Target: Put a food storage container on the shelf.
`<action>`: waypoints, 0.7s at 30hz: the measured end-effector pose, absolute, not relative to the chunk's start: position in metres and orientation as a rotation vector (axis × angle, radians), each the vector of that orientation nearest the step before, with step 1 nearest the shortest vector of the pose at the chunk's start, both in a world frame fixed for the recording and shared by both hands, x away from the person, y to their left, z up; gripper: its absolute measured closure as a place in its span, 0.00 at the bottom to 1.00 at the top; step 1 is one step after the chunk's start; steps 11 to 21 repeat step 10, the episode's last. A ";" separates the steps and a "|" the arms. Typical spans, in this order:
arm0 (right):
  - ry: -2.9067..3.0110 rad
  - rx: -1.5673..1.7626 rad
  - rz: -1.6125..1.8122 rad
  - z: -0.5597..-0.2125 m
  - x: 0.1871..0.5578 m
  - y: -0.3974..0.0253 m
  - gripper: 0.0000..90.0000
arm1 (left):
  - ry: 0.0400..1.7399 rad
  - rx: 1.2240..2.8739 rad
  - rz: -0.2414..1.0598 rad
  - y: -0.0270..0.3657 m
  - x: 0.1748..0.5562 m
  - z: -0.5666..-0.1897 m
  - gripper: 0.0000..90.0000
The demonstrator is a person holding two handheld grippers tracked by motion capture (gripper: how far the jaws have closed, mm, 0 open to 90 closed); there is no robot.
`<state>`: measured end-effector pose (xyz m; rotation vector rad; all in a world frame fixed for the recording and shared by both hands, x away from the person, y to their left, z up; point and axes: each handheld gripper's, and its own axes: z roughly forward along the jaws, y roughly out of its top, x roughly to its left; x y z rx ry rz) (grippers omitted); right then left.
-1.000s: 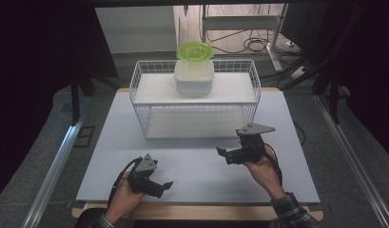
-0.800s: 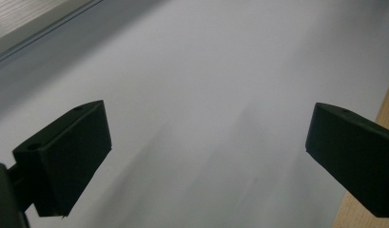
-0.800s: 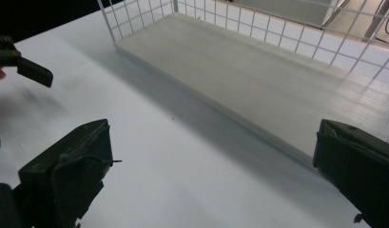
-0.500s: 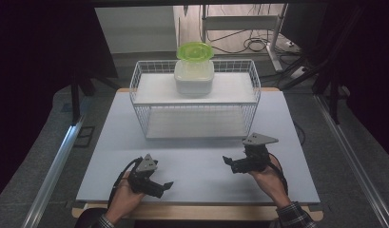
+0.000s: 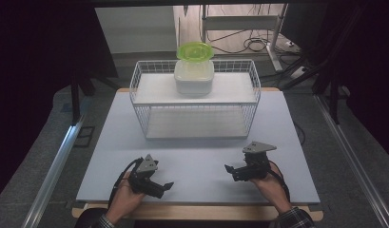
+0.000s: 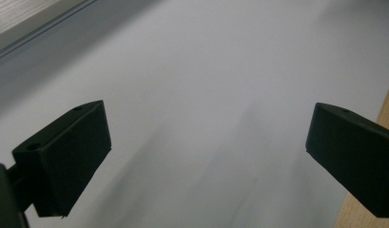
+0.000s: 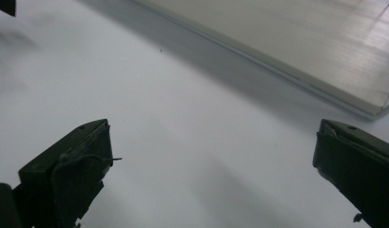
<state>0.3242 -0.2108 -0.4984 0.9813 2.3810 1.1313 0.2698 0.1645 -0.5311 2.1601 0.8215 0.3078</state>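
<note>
Seemingly nothing is underway: left gripper [image 5: 167, 185] and right gripper [image 5: 228, 168] sit wide open and empty at bottom of frame, tub [image 5: 193, 76] untouched in basket [image 5: 140, 109] at top.

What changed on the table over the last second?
The right gripper, jaws open and empty, came down and back toward the person, away from the white wire basket. The left gripper, the basket and the white lidded container with the green top stayed put.

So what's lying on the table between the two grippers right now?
Nothing: the high view shows bare table between the left gripper and right gripper.
</note>
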 end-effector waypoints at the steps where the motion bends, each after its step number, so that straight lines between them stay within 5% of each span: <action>1: 2.388 0.982 1.119 -0.500 0.324 -0.211 0.00 | 0.821 2.161 0.308 0.164 0.270 -0.531 0.01; 21: 2.448 1.021 1.029 -0.515 0.327 -0.208 0.00 | 0.822 2.159 0.311 0.164 0.270 -0.531 0.01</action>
